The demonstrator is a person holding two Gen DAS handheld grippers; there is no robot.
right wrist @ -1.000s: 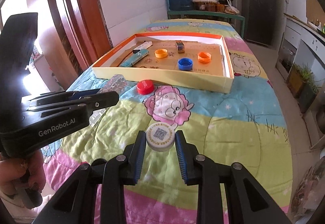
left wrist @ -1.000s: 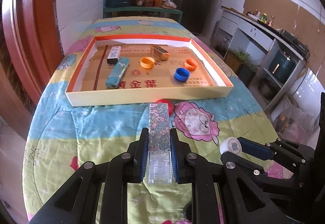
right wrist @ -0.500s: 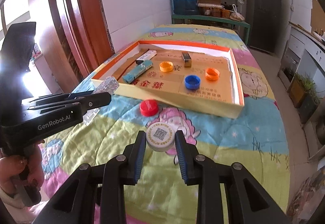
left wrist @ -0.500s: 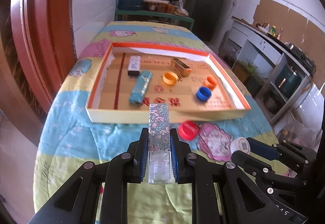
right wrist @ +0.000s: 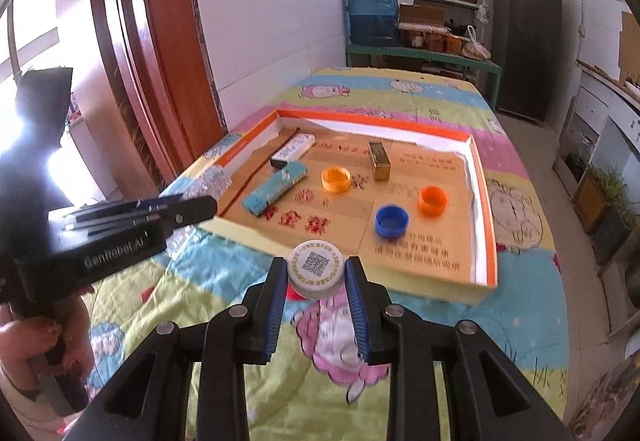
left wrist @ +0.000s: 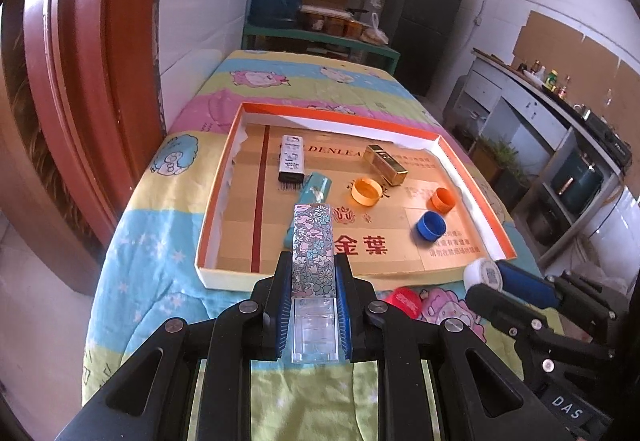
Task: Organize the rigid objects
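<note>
Both grippers have come forward toward the tray since a second ago, each carrying its load: the near wall that stood well ahead of them now lies right below their tips, and the red cap [left wrist: 401, 301] that lay ahead of the left gripper now sits at its right side on the quilt.

The left gripper [left wrist: 313, 281] is clamped on a clear floral-printed box [left wrist: 313, 241], its blue pads pressed on the 2 long sides, the box sticking out forward over the tray's near wall. The right gripper [right wrist: 316, 277] is clamped on a white cap with a QR code [right wrist: 317, 268], held face up between its pads, just short of the tray's near wall.

Inside the tray [left wrist: 476, 169], an orange-rimmed cardboard box lid with low white walls, lie 6 things: a white-and-black rectangular pack [left wrist: 291, 158] toward the far left, a teal lighter [left wrist: 316, 190] just in front of it and partly hidden by the floral box, a gold box [left wrist: 385, 164] near the middle, a light-orange cap [left wrist: 366, 191] beside it, a darker orange cap [left wrist: 442, 199] to the right, and a blue cap [left wrist: 430, 226] just in front of that one.

A cartoon-sheep quilt [right wrist: 436, 325] covers the table. In the right wrist view, a person's hand [right wrist: 44, 345] grips the left gripper's handle at the lower left.
</note>
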